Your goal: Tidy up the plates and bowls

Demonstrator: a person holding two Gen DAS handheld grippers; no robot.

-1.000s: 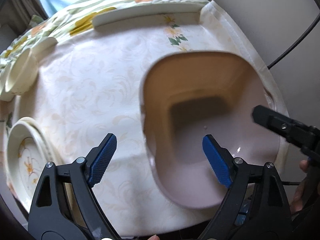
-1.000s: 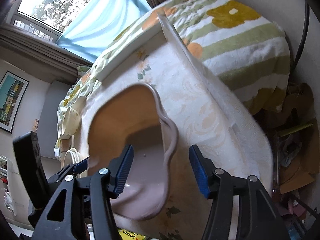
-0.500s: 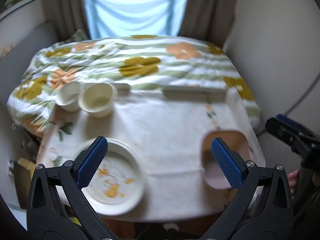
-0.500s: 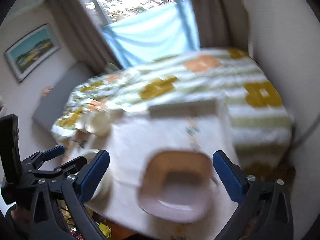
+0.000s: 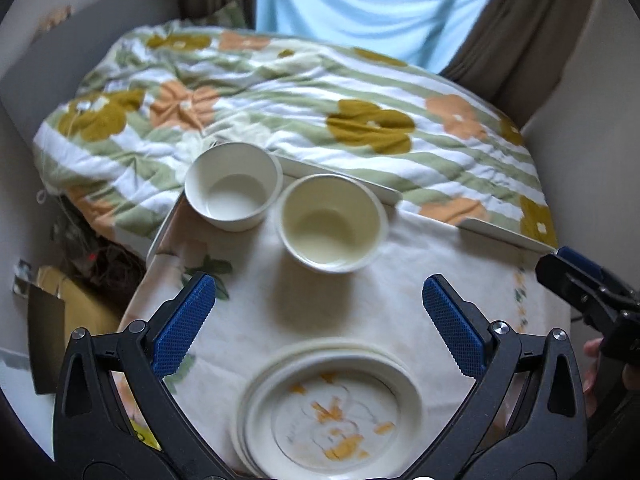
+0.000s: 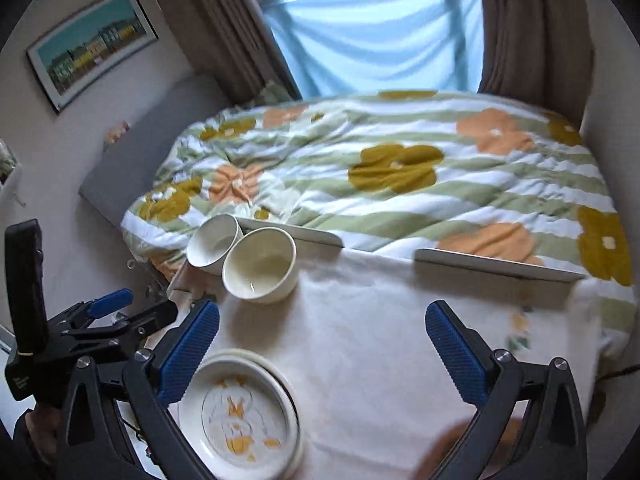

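Both the left gripper (image 5: 318,324) and the right gripper (image 6: 322,348) hang above the table (image 6: 380,320) with their jaws spread wide, having just been opening, and nothing is between them. Beneath them a stack of flowered plates (image 5: 332,412) sits at the near edge, while two white bowls (image 5: 232,186) (image 5: 332,228) stand side by side, touching, at the far corner by the bedspread (image 6: 400,176). The plates look gathered; I judge the bowls are not yet nested, and a blurred pinkish dish (image 6: 452,452) at the near right seems set apart
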